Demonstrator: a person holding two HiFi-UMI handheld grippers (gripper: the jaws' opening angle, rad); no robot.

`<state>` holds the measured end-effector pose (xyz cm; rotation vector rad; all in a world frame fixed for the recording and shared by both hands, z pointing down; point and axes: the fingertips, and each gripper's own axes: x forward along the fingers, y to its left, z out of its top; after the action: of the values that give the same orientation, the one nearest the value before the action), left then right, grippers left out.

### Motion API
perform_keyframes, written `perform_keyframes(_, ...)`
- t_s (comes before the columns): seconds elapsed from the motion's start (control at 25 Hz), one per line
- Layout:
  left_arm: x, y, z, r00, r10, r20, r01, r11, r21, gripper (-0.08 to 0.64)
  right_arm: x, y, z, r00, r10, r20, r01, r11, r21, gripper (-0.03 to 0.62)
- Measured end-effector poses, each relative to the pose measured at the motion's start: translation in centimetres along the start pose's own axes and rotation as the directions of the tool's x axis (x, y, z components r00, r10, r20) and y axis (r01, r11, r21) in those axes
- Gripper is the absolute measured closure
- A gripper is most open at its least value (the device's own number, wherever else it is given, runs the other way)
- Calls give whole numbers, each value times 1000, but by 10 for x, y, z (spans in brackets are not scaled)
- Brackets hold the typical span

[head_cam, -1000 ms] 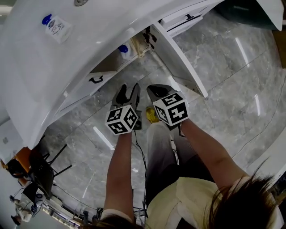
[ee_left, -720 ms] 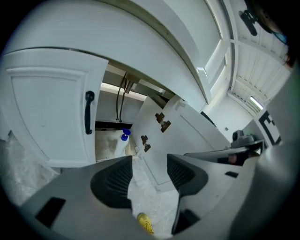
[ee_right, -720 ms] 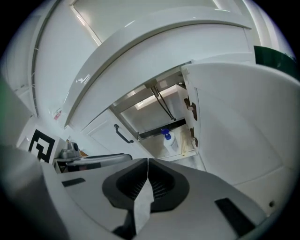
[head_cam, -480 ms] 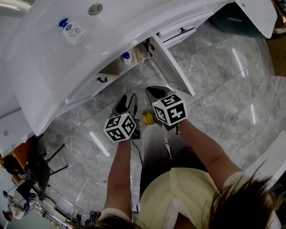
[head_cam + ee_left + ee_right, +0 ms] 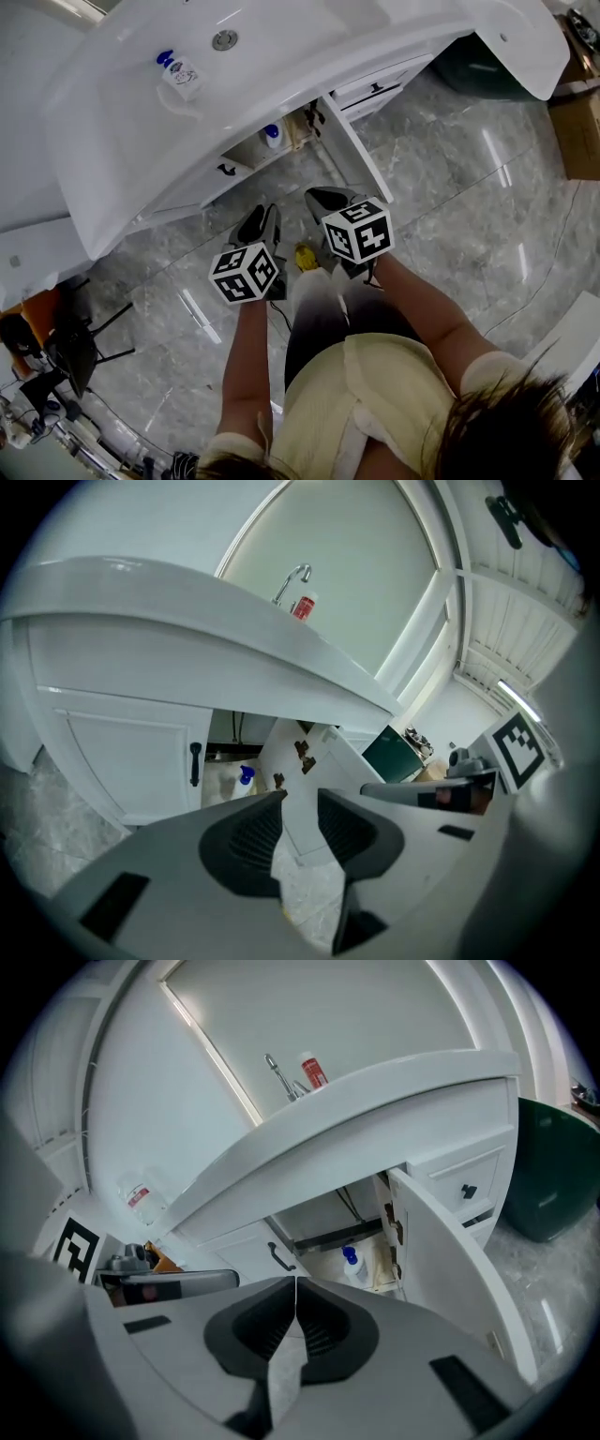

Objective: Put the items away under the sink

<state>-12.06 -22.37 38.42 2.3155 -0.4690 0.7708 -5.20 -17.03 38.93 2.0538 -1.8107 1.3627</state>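
Glossy white sink top (image 5: 309,52), perhaps ceramic. Polished grey marble-look floor tiles (image 5: 450,187) mirror the ceiling lights. Smooth white-painted cabinet door (image 5: 356,148).

A white sink cabinet (image 5: 122,141) stands on a glossy grey marble floor (image 5: 450,206) streaked with bright reflected light. One of its doors (image 5: 356,155) hangs open, the other (image 5: 187,192) is shut, and small drawers (image 5: 375,89) with black handles sit beside the open door. A dark green bin (image 5: 487,70) stands just beside the cabinet, a black chair (image 5: 84,347) stands well apart from it, and a pale arched panel (image 5: 356,574) with a bright edge rises on the white wall (image 5: 131,1101) behind.
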Motion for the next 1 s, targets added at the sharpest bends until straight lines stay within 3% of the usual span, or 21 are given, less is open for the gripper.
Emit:
perform_keyframes(0.2, -26, -15, 12, 1000, -5, 9, 5, 1000, 28, 434, -25, 19, 20, 1000, 15, 27, -14, 1000, -27, 566)
perform_keyframes(0.52, -71, -30, 29, 997, -12, 76, 13, 1000, -9, 497, -56, 53, 28, 998, 43, 38, -40, 996, -84, 566)
perform_keyframes(1.0, -118, -66, 41, 991, -33, 128, 28, 999, 40, 509, -94, 86, 44, 996, 71, 60, -61, 987, -148, 566)
